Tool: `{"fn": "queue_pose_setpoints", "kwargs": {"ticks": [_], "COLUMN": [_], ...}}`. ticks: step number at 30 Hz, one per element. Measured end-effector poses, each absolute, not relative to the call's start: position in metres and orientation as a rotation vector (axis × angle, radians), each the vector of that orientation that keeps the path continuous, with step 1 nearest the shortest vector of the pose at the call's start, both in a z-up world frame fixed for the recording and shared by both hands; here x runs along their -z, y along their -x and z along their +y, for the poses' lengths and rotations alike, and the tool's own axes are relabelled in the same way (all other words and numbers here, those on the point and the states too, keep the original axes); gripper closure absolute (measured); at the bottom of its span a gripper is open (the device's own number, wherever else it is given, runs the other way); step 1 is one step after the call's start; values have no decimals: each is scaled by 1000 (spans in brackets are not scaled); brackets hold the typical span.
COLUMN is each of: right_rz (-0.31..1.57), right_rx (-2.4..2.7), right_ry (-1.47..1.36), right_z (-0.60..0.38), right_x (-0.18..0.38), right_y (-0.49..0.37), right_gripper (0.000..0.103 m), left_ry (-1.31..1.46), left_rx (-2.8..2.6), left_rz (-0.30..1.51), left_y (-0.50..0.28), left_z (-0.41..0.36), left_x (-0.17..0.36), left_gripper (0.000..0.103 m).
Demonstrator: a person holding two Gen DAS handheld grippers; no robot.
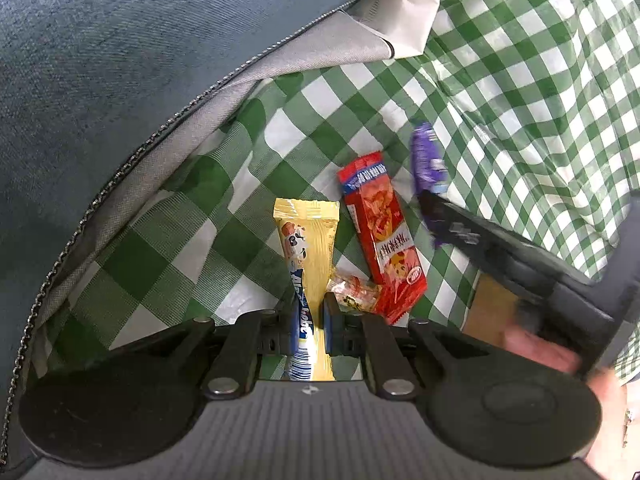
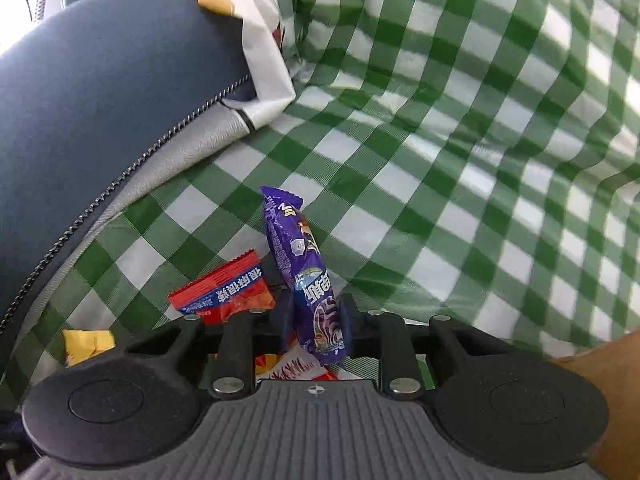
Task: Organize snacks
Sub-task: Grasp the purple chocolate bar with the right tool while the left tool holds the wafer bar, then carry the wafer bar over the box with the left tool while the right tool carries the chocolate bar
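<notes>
Two grippers point down into a blue zippered bag (image 1: 100, 60) lined with a green-and-white checked plastic bag (image 1: 500, 80). Pinched tight in the left gripper (image 1: 316, 320) is a yellow snack bar (image 1: 308, 248), its upper end standing up over the checked lining, while the right gripper (image 2: 316, 320) clamps a purple snack packet (image 2: 308, 280) upright between its pads. On the lining below lie a red snack packet (image 1: 380, 236) and a small clear-wrapped candy (image 1: 356, 288), touching each other just beside the yellow bar.
</notes>
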State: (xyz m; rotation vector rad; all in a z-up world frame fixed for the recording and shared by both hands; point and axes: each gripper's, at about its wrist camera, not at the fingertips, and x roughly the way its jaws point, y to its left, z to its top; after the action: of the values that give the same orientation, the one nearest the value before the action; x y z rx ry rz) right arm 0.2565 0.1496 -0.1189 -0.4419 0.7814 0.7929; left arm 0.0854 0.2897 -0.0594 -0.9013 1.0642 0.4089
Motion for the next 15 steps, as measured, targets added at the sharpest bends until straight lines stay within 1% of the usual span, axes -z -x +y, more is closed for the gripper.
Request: {"fn": "queue_pose_setpoints", "kwargs": {"ticks": [7, 11, 15], "right_rz": [689, 618, 571], "right_rx": [-780, -788, -792], "right_ry": [373, 288, 190], "right_z": [100, 51, -5], "right_x": [58, 17, -8], "right_y": [-219, -179, -144], "right_gripper": [78, 78, 78], "left_ry": [843, 764, 678], "left_rx": [-364, -325, -308], "left_rz": [1035, 1016, 1008], "left_y": [-84, -82, -75], "left_z": [277, 264, 241], "left_x": [49, 38, 28], "left_gripper": [91, 91, 91]}}
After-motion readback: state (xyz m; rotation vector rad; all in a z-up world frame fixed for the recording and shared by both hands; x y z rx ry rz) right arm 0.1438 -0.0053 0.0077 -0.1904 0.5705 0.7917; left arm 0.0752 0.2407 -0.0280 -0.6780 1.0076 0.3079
